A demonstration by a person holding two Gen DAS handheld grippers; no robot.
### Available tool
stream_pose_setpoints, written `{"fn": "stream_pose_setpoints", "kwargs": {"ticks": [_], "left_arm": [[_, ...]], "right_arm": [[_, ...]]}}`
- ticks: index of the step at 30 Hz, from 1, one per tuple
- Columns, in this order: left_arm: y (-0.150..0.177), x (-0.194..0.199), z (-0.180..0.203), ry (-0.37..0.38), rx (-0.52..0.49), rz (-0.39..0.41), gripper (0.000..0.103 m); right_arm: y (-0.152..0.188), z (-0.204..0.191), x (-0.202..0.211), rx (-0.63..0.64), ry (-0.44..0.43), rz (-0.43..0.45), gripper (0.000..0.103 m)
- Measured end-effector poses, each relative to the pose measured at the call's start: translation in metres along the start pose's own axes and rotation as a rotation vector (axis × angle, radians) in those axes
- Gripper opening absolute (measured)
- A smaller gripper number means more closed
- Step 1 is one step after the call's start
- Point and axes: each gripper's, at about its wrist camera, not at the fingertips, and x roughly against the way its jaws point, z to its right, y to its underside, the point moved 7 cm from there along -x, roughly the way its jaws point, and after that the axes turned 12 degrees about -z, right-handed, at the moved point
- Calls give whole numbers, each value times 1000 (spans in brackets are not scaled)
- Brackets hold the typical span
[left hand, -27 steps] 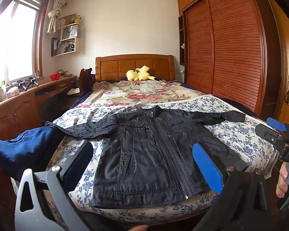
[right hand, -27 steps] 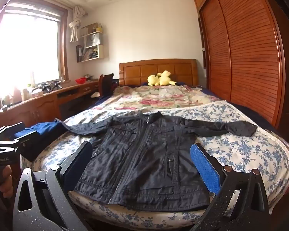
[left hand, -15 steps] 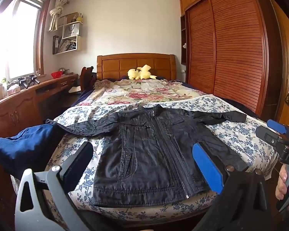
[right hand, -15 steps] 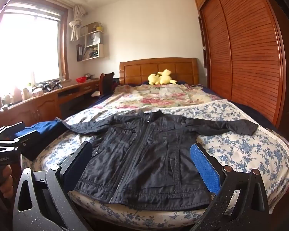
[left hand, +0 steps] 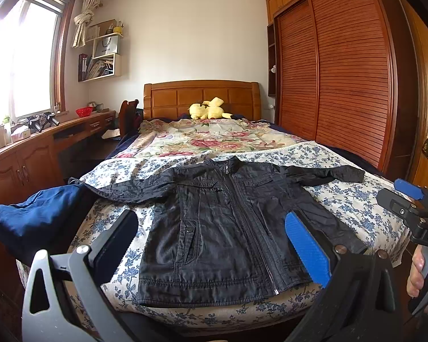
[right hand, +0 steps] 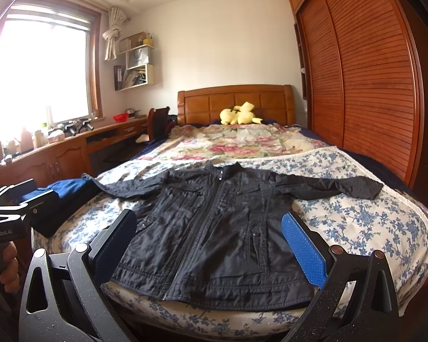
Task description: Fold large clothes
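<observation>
Jacket (left hand: 228, 228) flat on the bed (left hand: 356, 199), front up, zip closed, hem toward both sets of fingers and collar away; long axis runs straight ahead from them, sleeves spread out to either side

Left gripper (left hand: 211, 245): fingers spread wide, nothing between them, hanging short of the hem with the jacket's left half ahead; left sleeve runs off toward a blue garment (left hand: 34, 222) at the bed's edge, outside the left finger

Right gripper (right hand: 208, 245): fingers equally wide and empty, level with the other pair; right sleeve lies ahead and to the right, cuff near the bed's far side edge. Judged: each hand is nearer its own sleeve, so sleeves inward looks like the first fold

Fabric: dark, thin, slightly shiny, finely creased; stitched hem band, snap pockets, stand collar. Looks limp, likely to slide on the flowered bedspread (right hand: 371, 228), which is soft and printed in blue
</observation>
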Motion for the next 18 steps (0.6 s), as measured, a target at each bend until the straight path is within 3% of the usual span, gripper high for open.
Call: {"fn": "stream_pose_setpoints", "kwargs": {"ticks": [18], "left_arm": [[-2, 4, 6, 1, -8, 5, 103]], "right_arm": [[1, -4, 2, 0, -2, 1, 103]]}}
